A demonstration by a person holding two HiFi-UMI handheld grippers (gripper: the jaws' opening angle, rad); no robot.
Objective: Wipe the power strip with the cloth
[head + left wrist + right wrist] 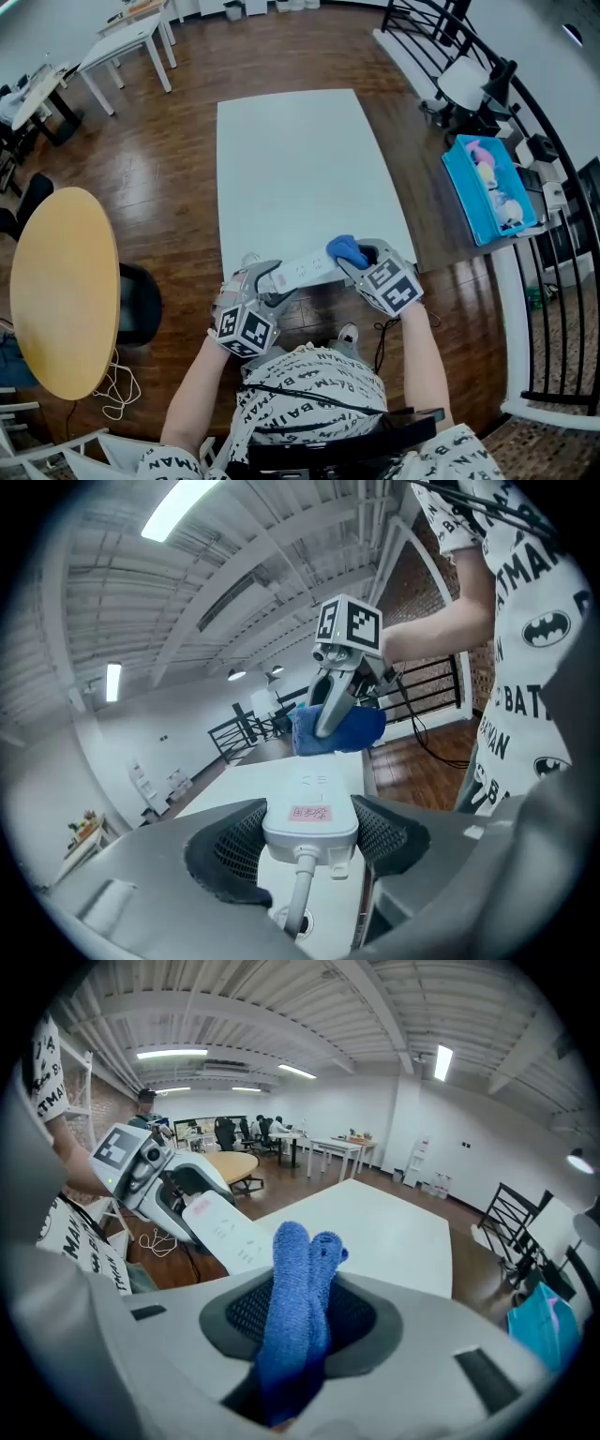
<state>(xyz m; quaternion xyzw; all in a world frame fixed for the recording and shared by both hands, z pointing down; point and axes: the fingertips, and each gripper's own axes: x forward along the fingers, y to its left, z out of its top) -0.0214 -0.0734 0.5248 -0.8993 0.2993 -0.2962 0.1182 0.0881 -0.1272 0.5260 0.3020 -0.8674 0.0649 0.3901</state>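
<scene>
Shirt: one person's black-and-white printed shirt (309, 384) was closest to the lens.
Grippers: two. The left gripper (267, 281) (309, 832) had its jaws clamped on the sides of the power strip's cord end. The right gripper (361, 258) (300, 1321) pinched the cloth.
Power strip: one, white (305, 270) (312, 803), over the near edge of the white table (300, 159). Its long axis ran left-right between the grippers, cord end at the left one.
Cloth: one, blue, folded (347, 251) (295, 1307), at the strip's right end.
Round table: one, wooden (61, 291), left of the white table.
Bin: one, blue (469, 187), well right. It held pale pink, yellow and white items (492, 183); count unreadable.
</scene>
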